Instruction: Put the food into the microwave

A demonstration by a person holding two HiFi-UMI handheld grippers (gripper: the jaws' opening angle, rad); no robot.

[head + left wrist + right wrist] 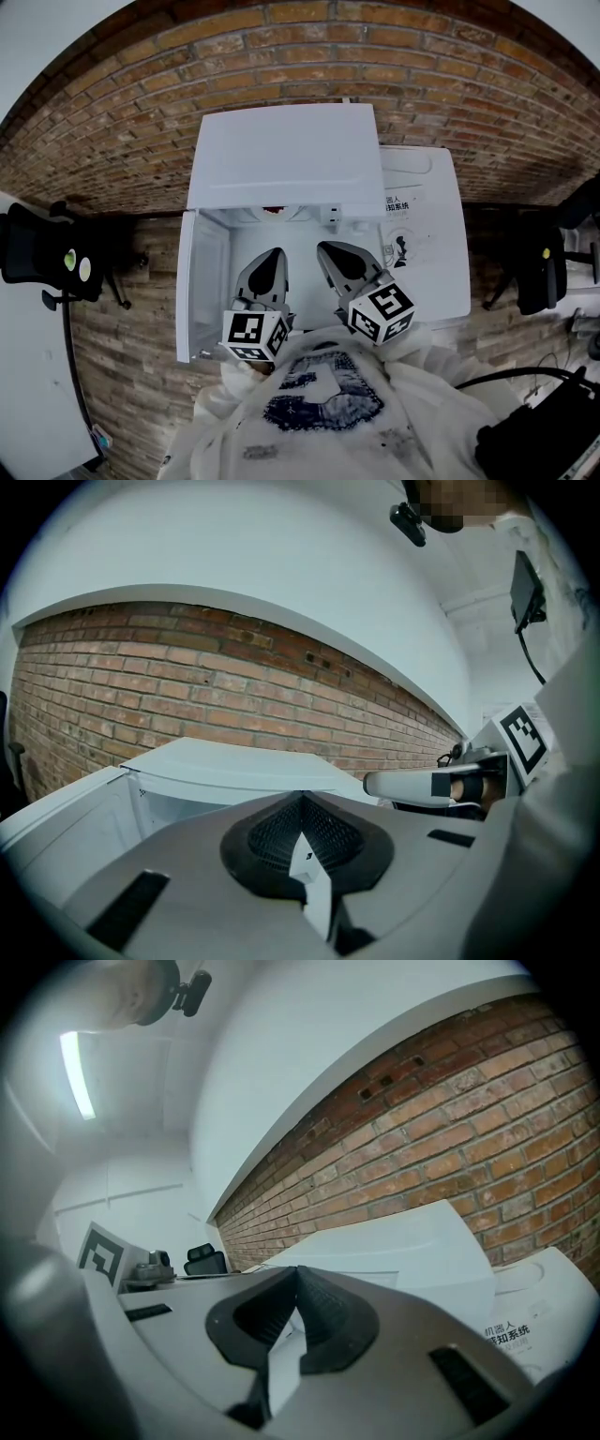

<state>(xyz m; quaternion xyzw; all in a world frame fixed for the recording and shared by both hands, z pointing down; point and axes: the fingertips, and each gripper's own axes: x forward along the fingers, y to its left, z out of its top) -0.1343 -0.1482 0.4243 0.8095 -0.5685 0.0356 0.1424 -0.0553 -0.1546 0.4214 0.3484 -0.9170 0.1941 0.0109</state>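
Observation:
A white microwave (281, 155) stands before a brick wall, its door (200, 286) swung open to the left. Just under its top's front edge, deep in the cavity, shows a small reddish-brown thing (274, 211), too small to tell. My left gripper (275, 255) and right gripper (328, 248) hover side by side at the opening, both shut and holding nothing. In the left gripper view the shut left gripper (302, 799) points at the microwave (234, 766), with the right gripper (422, 783) beside it. The right gripper (298, 1274) points along the microwave's top (394, 1241).
A white counter (427, 234) with a printed label runs to the right of the microwave. Black office chairs stand at the left (37, 248) and right (544, 267). A black bag or case (534, 431) lies at the lower right. The person's white patterned top (319, 394) fills the bottom.

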